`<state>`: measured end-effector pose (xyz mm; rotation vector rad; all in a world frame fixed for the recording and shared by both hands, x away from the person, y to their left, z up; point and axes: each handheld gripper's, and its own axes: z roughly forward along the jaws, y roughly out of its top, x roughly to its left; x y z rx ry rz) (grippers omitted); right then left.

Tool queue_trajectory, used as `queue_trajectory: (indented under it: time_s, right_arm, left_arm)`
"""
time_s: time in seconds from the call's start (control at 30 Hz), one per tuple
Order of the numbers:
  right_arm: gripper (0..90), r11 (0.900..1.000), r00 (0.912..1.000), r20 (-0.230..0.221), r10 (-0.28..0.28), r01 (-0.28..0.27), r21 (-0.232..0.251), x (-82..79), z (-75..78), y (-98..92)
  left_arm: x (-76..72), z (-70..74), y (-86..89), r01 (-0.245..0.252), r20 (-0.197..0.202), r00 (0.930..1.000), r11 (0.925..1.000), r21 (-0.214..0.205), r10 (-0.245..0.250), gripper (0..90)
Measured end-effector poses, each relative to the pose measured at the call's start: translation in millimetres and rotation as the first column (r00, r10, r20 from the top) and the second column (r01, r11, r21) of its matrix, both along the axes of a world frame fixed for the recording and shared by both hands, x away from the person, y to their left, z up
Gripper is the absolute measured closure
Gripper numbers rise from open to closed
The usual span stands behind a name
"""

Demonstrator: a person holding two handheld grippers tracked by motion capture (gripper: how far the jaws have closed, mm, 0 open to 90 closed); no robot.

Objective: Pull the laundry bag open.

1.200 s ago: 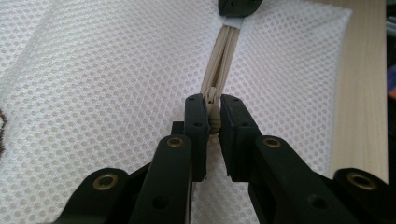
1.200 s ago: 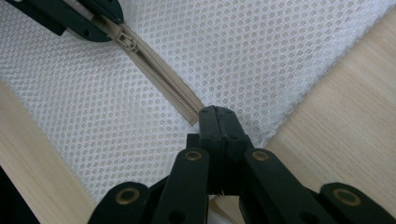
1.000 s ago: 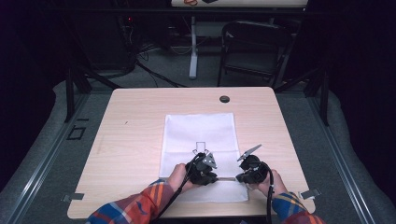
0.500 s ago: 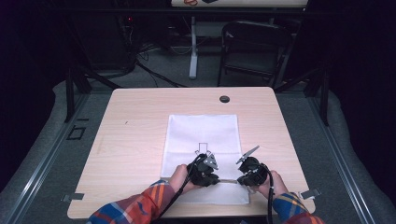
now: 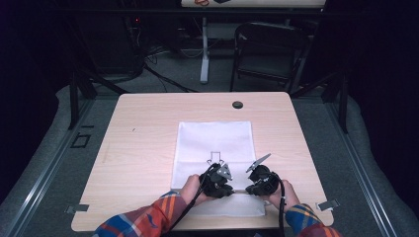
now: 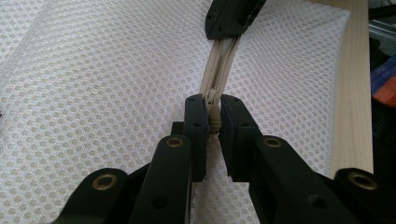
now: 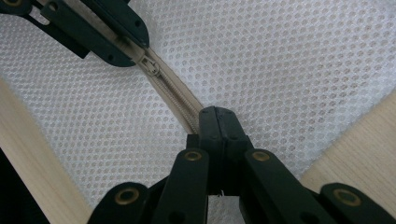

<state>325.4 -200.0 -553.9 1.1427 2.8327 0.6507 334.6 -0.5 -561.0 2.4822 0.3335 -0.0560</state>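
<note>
A white mesh bag (image 5: 215, 140) lies flat on the wooden table (image 5: 143, 138), with its beige zipper (image 5: 239, 191) along the near edge. My left gripper (image 5: 228, 188) is shut on the zipper slider (image 6: 213, 122), which is pinched between its black pads (image 6: 196, 123). My right gripper (image 5: 250, 188) is shut on the zipper tape (image 7: 180, 105), a short way along from the slider (image 7: 152, 65). The two grippers face each other with a short stretch of zipper taut between them. In the left gripper view the right gripper (image 6: 229, 36) clamps the tape ahead; in the right gripper view the left gripper (image 7: 135, 52) holds the slider.
A small dark round grommet (image 5: 237, 104) sits near the table's far edge. A dark chair (image 5: 269, 52) and a desk leg (image 5: 204, 54) stand beyond the table. The near table edge (image 5: 197, 227) is just below the hands.
</note>
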Motion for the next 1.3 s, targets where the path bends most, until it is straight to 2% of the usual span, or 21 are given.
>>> queue_trajectory:
  time_s: [0.07, 0.13, 0.2, 0.23, 0.27, 0.37, 0.4, 0.47, 0.53, 0.67, 0.73, 0.97, 1.0, 1.17, 1.23, 1.3]
  right_arm:
    - [90.0, 1.0, 1.0, 0.009, 0.002, -0.002, -0.003, -0.8, -0.2, 0.1]
    - [90.0, 0.9993, 0.9996, 0.014, -0.025, 0.025, 0.027, -1.8, -2.4, -0.9]
    - [90.0, 0.9995, 0.9998, -0.001, -0.019, 0.019, 0.024, -0.7, -1.3, -3.3]
    - [90.0, 0.999, 0.9998, -0.007, -0.021, 0.021, 0.038, -1.0, -1.6, -3.4]
    - [90.0, 0.9994, 0.9997, 0.004, -0.023, 0.023, 0.026, -1.2, -1.7, -3.3]
    - [90.0, 0.9982, 0.9993, 0.007, -0.036, 0.036, 0.048, -1.8, -3.4, -4.2]
    - [90.0, 0.9989, 0.9997, 0.006, -0.025, 0.024, 0.039, -1.2, -2.7, -4.9]
    - [90.0, 0.9991, 0.9998, 0.006, -0.021, 0.021, 0.036, -1.1, -2.6, -5.0]
    - [90.0, 0.999, 0.9997, 0.006, -0.023, 0.022, 0.038, -1.2, -2.7, -5.1]
    - [90.0, 0.999, 0.9997, 0.004, -0.024, 0.024, 0.037, -1.2, -2.5, -5.2]
    - [90.0, 0.9991, 0.9998, 0.001, -0.022, 0.022, 0.037, -0.9, -2.4, -5.4]
    - [90.0, 0.999, 0.9998, 0.003, -0.021, 0.021, 0.04, -0.9, -2.6, -5.7]
    - [90.0, 0.999, 0.9998, 0.003, -0.021, 0.021, 0.04, -0.9, -2.6, -5.7]
    - [90.0, 0.999, 0.9998, 0.004, -0.02, 0.019, 0.04, -0.8, -2.7, -5.7]
    - [90.0, 0.9979, 0.9994, 0.001, -0.034, 0.034, 0.055, -0.9, -3.7, -5.4]
    - [90.0, 0.9978, 0.9994, 0.001, -0.035, 0.035, 0.057, -0.6, -3.9, -5.8]
  left_arm:
    - [0.2, 0.0, 0.2, -0.001, 0.001, 1.0, 1.0, 0.001, 0.001, 81.2]
    - [0.2, 0.3, 1.0, -0.003, -0.004, 1.0, 1.0, 0.004, 0.003, 81.2]
    - [0.1, 0.8, 0.9, -0.001, -0.001, 1.0, 1.0, 0.003, 0.001, 81.4]
    - [0.1, 1.1, 1.0, -0.001, 0.004, 1.0, 1.0, 0.004, 0.001, 81.4]
    - [0.1, 1.0, 1.0, -0.002, 0.001, 1.0, 1.0, 0.004, 0.002, 81.4]
    - [0.5, 1.9, 2.5, -0.005, -0.001, 1.0, 0.9999, 0.012, 0.005, 81.4]
    - [0.6, 1.7, 3.0, -0.006, -0.007, 1.0, 1.0, -0.005, 0.006, 81.4]
    - [0.4, 2.7, 3.2, -0.004, 0.0, 1.0, 1.0, 0.006, 0.004, 81.4]
    - [0.0, 2.3, 3.5, -0.007, -0.004, 1.0, 0.9999, -0.009, 0.007, 81.5]
    - [0.7, 3.0, 5.4, -0.001, -0.002, 1.0, 1.0, 0.003, 0.001, 81.6]
    - [1.3, 2.2, 6.6, -0.004, -0.011, 0.9999, 0.9999, -0.014, 0.004, 81.5]
    - [1.2, 2.6, 7.9, -0.005, -0.005, 1.0, 1.0, -0.005, 0.005, 81.6]
    - [1.6, 1.5, 8.9, -0.002, -0.016, 0.9999, 0.9998, -0.02, 0.002, 81.6]
    - [2.0, 2.7, 17.8, -0.003, -0.016, 0.9999, 1.0, 0.004, 0.003, 81.5]
    - [2.4, 1.2, 20.2, -0.003, -0.025, 0.9997, 0.9999, -0.013, 0.002, 81.4]
    - [2.9, 1.9, 22.0, 0.003, -0.032, 0.9995, 0.9999, -0.013, -0.003, 81.4]
